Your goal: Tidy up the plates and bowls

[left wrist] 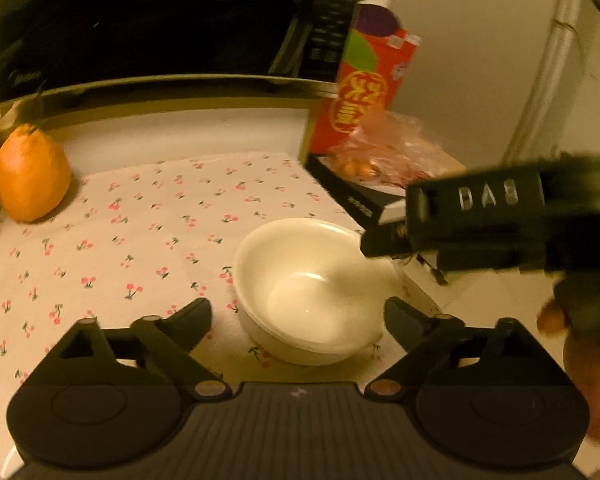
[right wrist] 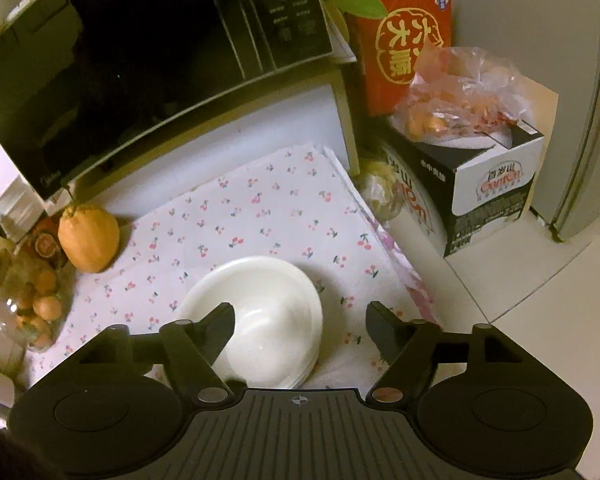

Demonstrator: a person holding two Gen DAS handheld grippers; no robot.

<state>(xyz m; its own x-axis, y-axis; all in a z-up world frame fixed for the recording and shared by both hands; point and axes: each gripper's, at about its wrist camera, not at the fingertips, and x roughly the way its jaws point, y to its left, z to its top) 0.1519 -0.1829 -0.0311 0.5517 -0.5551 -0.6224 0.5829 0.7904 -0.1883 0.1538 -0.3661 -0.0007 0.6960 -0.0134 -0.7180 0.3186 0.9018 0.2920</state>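
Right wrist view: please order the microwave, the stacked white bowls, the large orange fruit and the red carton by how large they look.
1. microwave
2. stacked white bowls, though nearness to the camera enlarges them
3. red carton, cut by the frame edge
4. large orange fruit

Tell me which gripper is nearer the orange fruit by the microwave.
Left, as far as the views show. The left gripper sits open around the bowls, on the side facing the orange fruit. The right gripper hangs open over the bowls' far side.
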